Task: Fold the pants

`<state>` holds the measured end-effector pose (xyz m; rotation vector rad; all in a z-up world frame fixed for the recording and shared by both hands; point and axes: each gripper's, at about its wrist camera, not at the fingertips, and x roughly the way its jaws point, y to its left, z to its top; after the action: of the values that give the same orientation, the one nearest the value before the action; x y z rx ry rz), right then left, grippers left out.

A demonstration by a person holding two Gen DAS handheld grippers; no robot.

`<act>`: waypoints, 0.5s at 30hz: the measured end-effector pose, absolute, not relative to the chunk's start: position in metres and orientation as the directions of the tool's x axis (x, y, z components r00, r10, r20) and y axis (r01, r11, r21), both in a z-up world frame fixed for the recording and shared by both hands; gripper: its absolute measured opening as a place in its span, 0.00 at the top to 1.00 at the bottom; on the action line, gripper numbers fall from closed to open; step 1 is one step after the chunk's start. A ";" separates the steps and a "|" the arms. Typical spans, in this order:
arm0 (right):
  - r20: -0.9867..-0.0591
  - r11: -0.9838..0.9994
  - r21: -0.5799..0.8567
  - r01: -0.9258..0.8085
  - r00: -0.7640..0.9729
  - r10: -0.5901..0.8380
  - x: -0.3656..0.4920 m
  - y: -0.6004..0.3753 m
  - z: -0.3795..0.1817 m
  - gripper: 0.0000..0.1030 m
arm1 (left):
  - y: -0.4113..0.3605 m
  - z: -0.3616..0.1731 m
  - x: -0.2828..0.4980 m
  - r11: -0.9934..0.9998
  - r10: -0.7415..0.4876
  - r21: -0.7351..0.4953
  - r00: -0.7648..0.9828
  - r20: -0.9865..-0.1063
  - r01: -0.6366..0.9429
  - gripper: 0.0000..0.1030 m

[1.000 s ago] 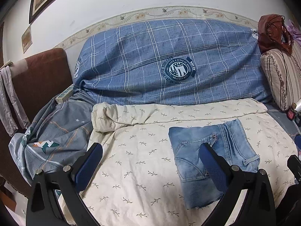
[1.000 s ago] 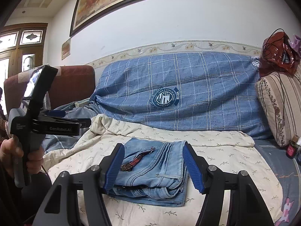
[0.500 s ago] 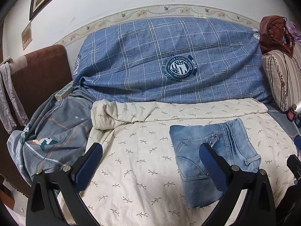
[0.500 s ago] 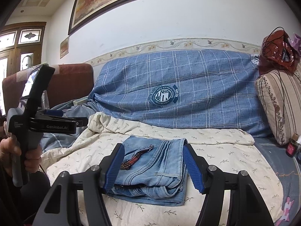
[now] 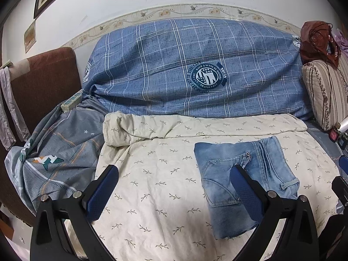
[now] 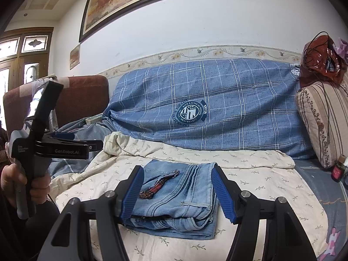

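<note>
Between your right gripper's (image 6: 178, 193) spread blue pads (image 6: 132, 192) lies the folded pair of jeans (image 6: 180, 198), and nothing is clamped: both pads stand clear of the denim, one at each side of the bundle, held just above it. Your left gripper (image 5: 174, 193) is just as wide open and empty; its right pad (image 5: 244, 192) shows in front of the jeans' (image 5: 241, 178) near half, while its left pad (image 5: 103, 192) hangs over bare sheet well to the left of them. From the right wrist view you can see your left hand (image 6: 24, 181) wrapped around that gripper's handle, off to the left of the jeans and higher than they are.

The jeans are a compact, layered rectangle, waistband and belt loop toward the right edge, with a reddish patterned strip (image 6: 159, 183) lying on top. They rest flat on the cream leaf-print sheet (image 5: 156, 184). Behind the jeans a blue plaid cover (image 5: 184, 69) with a round emblem drapes the sofa back. Left of them a grey cloth (image 5: 58, 158) is bunched against a brown armrest (image 5: 43, 82). Right of them stands a striped cushion (image 5: 324, 95), with a small red bottle (image 6: 337, 170) at its foot.
</note>
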<state>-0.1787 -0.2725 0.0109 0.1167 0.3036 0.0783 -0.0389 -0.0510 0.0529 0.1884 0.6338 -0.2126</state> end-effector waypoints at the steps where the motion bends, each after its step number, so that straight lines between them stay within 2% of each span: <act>1: -0.295 0.990 0.126 -0.058 0.951 0.093 -0.179 -0.272 0.011 0.34 | -0.051 0.053 -0.039 0.961 -0.139 0.108 0.784 -0.604 0.254 0.01; 15: -0.304 0.991 0.123 -0.059 0.948 0.095 -0.177 -0.270 0.009 0.34 | -0.049 0.053 -0.041 0.958 -0.161 0.097 0.787 -0.596 0.269 0.01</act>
<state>-0.1773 -0.2704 0.0093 0.1127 0.3149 0.0785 -0.0406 -0.0490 0.0525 0.1803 0.6241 -0.2326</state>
